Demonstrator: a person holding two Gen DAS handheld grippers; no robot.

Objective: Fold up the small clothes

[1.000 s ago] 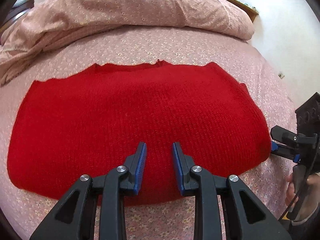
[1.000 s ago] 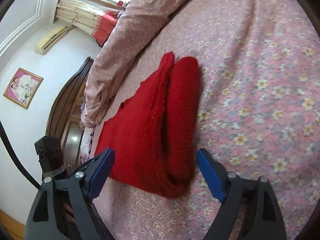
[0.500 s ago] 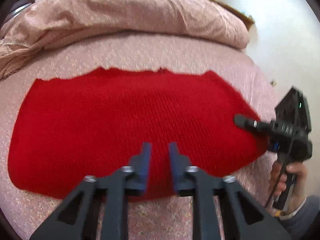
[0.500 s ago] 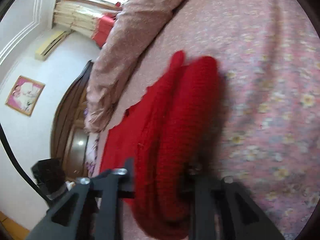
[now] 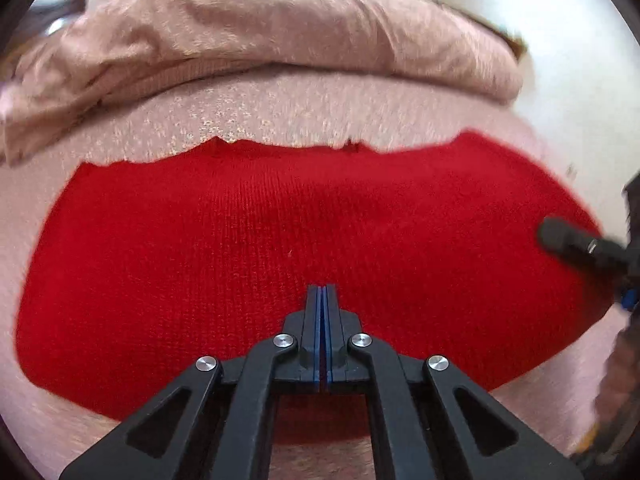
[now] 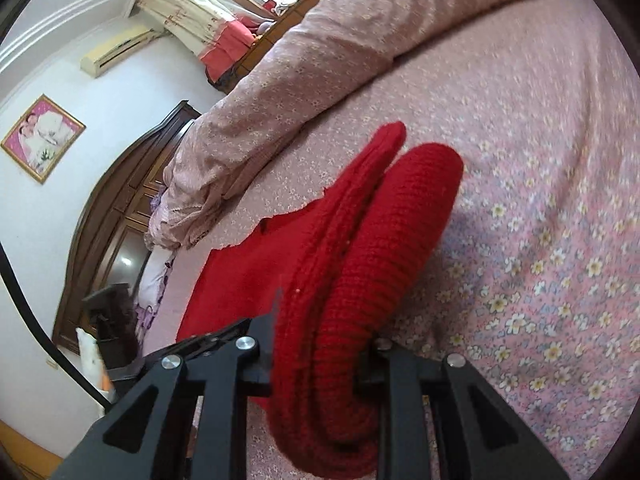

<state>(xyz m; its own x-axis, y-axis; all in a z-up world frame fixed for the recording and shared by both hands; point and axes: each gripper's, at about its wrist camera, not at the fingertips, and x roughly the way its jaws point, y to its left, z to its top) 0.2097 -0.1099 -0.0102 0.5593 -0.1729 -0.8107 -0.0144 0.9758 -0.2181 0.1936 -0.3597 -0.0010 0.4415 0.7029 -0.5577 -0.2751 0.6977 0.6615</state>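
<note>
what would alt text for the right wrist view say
The right gripper has its black fingers shut on the thick folded end of a red knitted sweater, which lies on a bed under a pink floral bedsheet. Behind it are a rolled pink quilt, a dark wooden headboard, and a framed picture on the white wall.

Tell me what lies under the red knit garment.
The red knit garment lies on the pink floral bedsheet, which shows all around it. The sheet directly beneath is covered. The right gripper clamps its folded end.
</note>
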